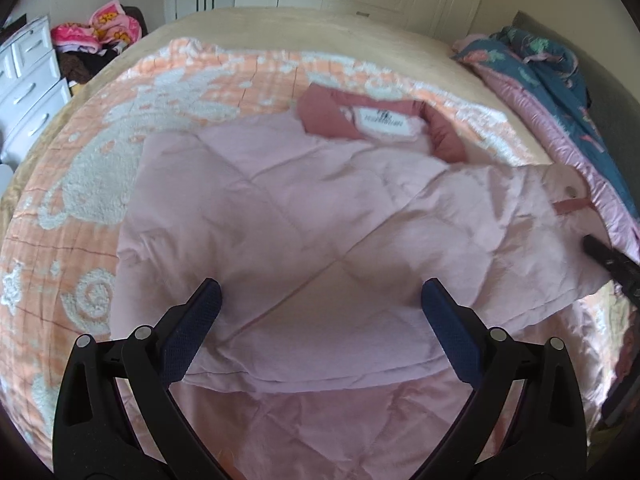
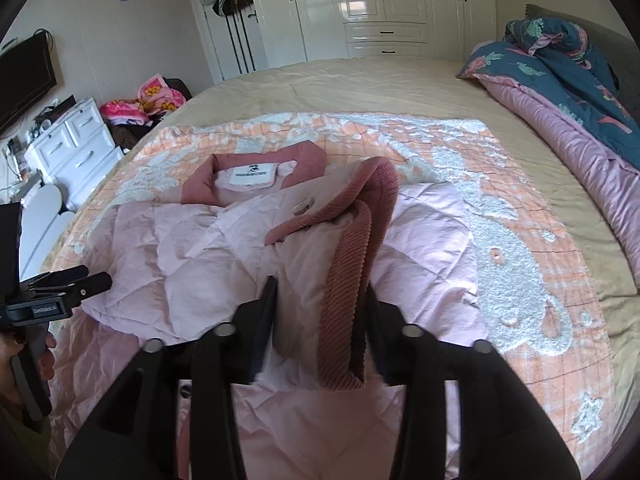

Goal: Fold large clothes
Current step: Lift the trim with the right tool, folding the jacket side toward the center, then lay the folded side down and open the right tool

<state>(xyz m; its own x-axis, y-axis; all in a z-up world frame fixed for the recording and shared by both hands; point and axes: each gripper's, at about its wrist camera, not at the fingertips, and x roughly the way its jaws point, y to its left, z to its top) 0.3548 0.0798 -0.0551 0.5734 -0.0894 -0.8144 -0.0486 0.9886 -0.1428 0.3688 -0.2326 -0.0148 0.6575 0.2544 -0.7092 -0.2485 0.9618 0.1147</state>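
Note:
A pale pink quilted jacket [image 1: 300, 208] [image 2: 180, 256] lies flat on the bed, its dark pink collar [image 1: 332, 116] [image 2: 256, 172] and white label at the far end. My left gripper [image 1: 320, 286] hovers open over the jacket's near part with nothing between its fingers; in the right wrist view it [image 2: 92, 278] shows at the jacket's left edge. One sleeve with a ribbed dark pink cuff [image 2: 348, 240] is drawn across the jacket and runs between the parted fingers of my right gripper [image 2: 322, 296]. A black tip of the right gripper [image 1: 600, 252] shows at the sleeve's end.
Under the jacket is an orange and white blanket [image 1: 80, 184] [image 2: 500, 240] on a beige bed. A rolled blue floral duvet [image 2: 560, 80] lies along the right side. White drawers [image 2: 76, 148], a clothes pile [image 2: 152, 100] and wardrobes [image 2: 380, 0] stand beyond. A hand [image 2: 24, 360] holds the left gripper.

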